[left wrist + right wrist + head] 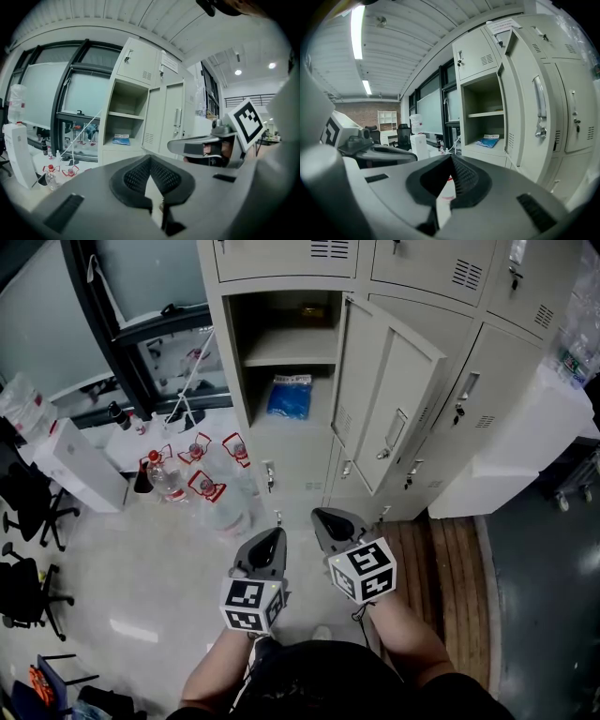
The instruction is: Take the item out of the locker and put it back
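Far to the left of both pairs of jaws, black office chairs (28,507) and a white box (80,465) stand on the floor, and nearer, ahead and left of the left jaws, sits a cluster of clear water bottles (202,486) with red labels. The left gripper (273,534) has its jaws closed tip to tip with nothing between them, pointing toward the open locker (235,352). The blue packet (289,396) lies in the locker's lower compartment under the shelf (286,349), well ahead of both pairs of jaws and touched by neither. Just right of the left gripper, the right gripper (325,518) likewise has its jaws closed and empty. Ahead and right of them the locker door (389,404) stands swung open, and wooden boards (441,559) lie on the floor to their right
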Available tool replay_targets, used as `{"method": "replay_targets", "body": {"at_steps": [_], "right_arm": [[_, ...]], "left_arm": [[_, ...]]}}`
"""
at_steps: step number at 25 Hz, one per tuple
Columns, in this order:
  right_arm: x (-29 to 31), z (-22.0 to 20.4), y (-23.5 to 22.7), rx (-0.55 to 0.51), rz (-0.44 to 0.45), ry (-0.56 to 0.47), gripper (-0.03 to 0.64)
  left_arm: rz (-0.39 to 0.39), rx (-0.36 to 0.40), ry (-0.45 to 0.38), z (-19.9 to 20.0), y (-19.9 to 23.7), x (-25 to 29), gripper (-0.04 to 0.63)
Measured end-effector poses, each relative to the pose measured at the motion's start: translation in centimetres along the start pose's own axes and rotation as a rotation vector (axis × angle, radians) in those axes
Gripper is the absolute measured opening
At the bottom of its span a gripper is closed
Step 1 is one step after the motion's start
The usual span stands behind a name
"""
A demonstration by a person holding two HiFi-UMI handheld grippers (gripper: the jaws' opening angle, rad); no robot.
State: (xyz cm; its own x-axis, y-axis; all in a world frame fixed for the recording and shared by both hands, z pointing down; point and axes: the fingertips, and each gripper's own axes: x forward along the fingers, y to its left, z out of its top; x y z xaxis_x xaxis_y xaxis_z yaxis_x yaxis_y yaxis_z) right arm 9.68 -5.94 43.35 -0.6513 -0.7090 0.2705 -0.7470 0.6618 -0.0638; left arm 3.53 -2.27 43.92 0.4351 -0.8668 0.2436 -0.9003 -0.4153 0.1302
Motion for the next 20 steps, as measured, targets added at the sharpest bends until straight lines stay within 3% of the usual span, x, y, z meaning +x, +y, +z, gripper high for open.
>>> {"method": "replay_targets", "body": {"at_steps": [20], "right_arm": [[-0.27,0.38,0.75,-0.019,0.024,-0.005,0.000]], "left_arm": [[0.019,-0.008,-0.010,-0.09,-0.25,-0.65,0.005]]}}
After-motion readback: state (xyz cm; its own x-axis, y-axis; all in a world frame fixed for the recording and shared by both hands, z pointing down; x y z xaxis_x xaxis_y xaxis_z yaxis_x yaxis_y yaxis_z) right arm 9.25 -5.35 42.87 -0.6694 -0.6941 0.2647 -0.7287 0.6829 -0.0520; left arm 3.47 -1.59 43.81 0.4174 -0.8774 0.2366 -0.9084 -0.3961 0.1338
